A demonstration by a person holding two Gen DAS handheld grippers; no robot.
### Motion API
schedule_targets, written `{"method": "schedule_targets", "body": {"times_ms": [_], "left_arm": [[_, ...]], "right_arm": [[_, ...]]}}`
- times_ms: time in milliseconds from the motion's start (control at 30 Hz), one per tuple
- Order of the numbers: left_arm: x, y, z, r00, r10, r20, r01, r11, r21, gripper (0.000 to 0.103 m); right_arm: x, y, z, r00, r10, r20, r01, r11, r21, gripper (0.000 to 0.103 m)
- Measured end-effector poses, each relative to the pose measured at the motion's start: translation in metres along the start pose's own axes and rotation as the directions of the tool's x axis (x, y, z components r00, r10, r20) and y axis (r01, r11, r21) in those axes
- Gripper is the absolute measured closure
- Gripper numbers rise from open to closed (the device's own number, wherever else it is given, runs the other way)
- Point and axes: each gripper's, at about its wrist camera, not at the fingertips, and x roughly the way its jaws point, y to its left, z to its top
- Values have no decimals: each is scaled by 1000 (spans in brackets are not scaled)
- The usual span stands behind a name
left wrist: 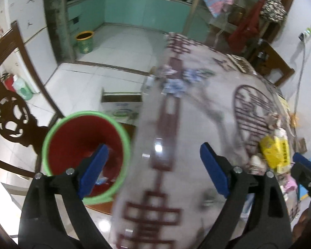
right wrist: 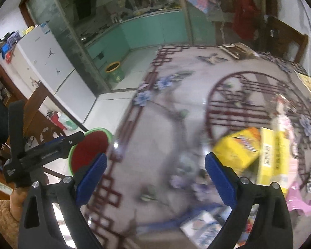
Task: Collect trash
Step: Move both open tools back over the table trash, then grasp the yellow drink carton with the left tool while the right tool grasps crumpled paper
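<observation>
Patterned tablecloth [left wrist: 197, 108] lying blurred beneath | left gripper [left wrist: 153, 166] standing wide, nothing between | right gripper [right wrist: 155, 178] standing wide, empty | red bin [left wrist: 83, 145] sitting beside table edge

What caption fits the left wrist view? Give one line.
Open, empty left tongs over patterned table, beside red bin with green rim.

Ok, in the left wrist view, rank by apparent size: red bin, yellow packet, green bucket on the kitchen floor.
1. Red bin, largest, though it is nearest the camera.
2. Yellow packet.
3. Green bucket, smallest in view, but far off, so true size is unsure.
</observation>
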Motion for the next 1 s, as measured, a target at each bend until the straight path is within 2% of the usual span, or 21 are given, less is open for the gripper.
{"method": "schedule_targets", "body": {"times_ms": [100, 267, 367, 500, 600, 767, 933, 967, 1000], "left_arm": [[-3, -42, -5, 1000, -26, 4, 26, 999, 29, 12], [-9, -115, -16, 997, -80, 10, 79, 993, 82, 5], [-9, -146, -21, 996, -92, 6, 91, 990, 108, 5], [-2, -185, -27, 995, -98, -18, 99, 986, 137, 5], [4, -207, -31, 996, -79, -35, 84, 981, 173, 5], [18, -230, -31, 997, -44, -69, 58, 973, 225, 5], [45, -244, -24, 989, -49, -136, 81, 968, 237, 5], [50, -247, -23, 988, -52, -149, 87, 966, 242, 5], [59, -251, -22, 984, -55, -167, 96, 964, 249, 5]], "right_arm": [[-14, -37, 0, 1000, -15, 10, 15, 1000, 27, 11], [-36, -127, 9, 995, -89, 33, 87, 994, 73, 10], [-39, -183, 22, 990, -139, 22, 136, 985, 109, 7], [-20, -252, 49, 981, -192, 4, 189, 970, 153, 7], [10, -292, 65, 988, -137, -68, 148, 964, 221, 7], [63, -316, 78, 986, -93, -137, 128, 954, 272, 7], [102, -325, 86, 984, -64, -168, 111, 951, 289, 8], [107, -328, 87, 983, -53, -173, 103, 951, 292, 15], [112, -329, 87, 982, -40, -185, 93, 953, 289, 29]]}}
